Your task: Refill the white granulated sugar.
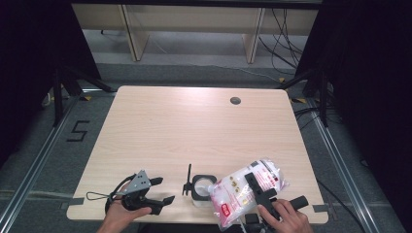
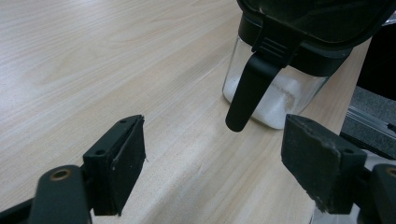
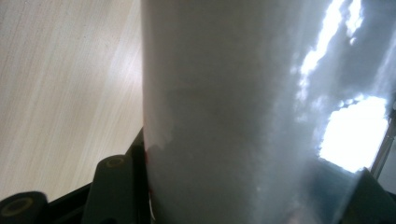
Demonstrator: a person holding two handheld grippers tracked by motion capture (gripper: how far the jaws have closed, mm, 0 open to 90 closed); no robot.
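Observation:
A clear plastic bag (image 1: 233, 194) of white grains with red print lies tilted at the table's front right, its lower corner at the mouth of a small glass jar (image 1: 201, 190). My right gripper (image 1: 252, 187) is shut on the bag; in the right gripper view the bag (image 3: 243, 112) fills the space between the jaws of that gripper (image 3: 243, 198). The jar (image 2: 275, 100) has a black rim, a hanging black clasp (image 2: 250, 88) and white grains at its bottom. Its lid (image 1: 188, 179) stands flipped open. My left gripper (image 1: 164, 190) rests left of the jar, open and with nothing between its fingers (image 2: 210, 168).
The light wooden table (image 1: 194, 131) has a round cable hole (image 1: 235, 100) at the back right. Its front edge runs just below both grippers. Dark stands flank the table, and a black "5" (image 1: 77, 131) is marked on the floor at the left.

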